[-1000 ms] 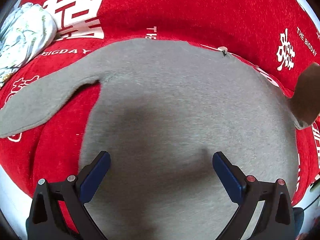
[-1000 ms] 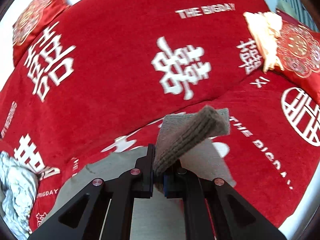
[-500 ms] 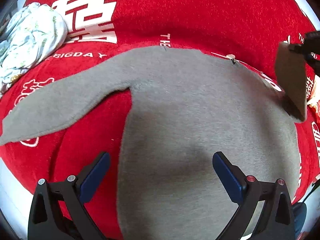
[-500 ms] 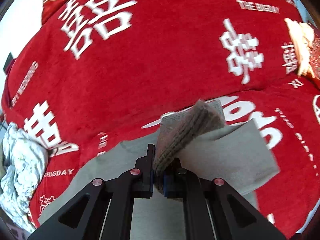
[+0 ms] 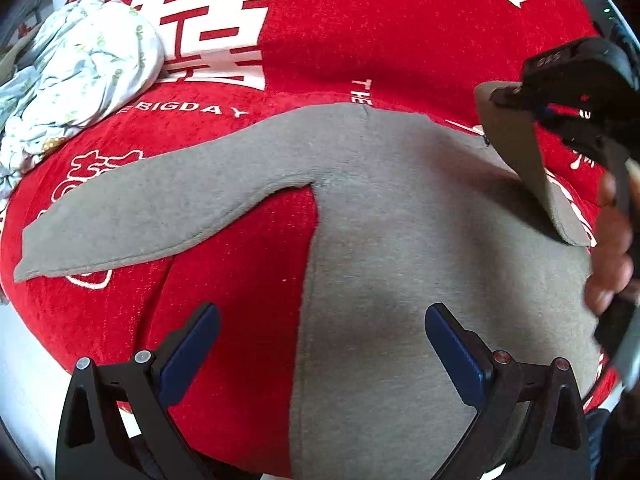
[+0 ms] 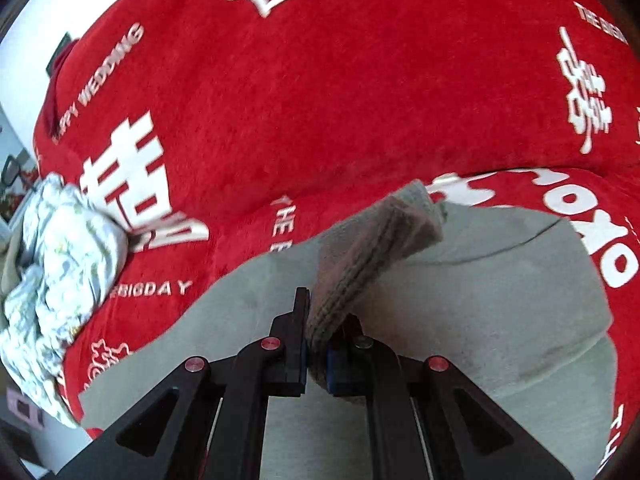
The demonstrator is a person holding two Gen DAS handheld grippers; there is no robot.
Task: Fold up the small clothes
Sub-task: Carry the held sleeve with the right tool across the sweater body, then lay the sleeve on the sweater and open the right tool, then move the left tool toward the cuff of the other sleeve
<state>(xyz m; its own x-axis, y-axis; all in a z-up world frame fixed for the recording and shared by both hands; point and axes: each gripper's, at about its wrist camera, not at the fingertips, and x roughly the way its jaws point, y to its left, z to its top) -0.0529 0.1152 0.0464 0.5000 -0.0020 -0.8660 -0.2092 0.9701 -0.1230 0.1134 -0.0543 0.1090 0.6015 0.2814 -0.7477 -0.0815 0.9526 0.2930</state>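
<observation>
A grey long-sleeved top [image 5: 400, 260] lies flat on the red blanket [image 5: 360, 32]. Its left sleeve [image 5: 152, 208] stretches out to the left. My left gripper [image 5: 322, 344] is open and empty, low over the top's left side seam. My right gripper [image 6: 316, 344] is shut on the ribbed cuff of the right sleeve [image 6: 368, 252] and holds it lifted over the body of the top [image 6: 500, 280]. The right gripper [image 5: 532, 108] also shows at the right of the left wrist view with the sleeve [image 5: 524, 168] hanging from it.
A crumpled white floral cloth [image 5: 76, 76] lies at the far left on the blanket; it also shows in the right wrist view [image 6: 60, 280]. The blanket's near edge drops off at the lower left [image 5: 24, 360].
My right gripper has carried the right sleeve leftward over the top's body. The left wrist view has shifted, so the left sleeve and red blanket now show more fully.
</observation>
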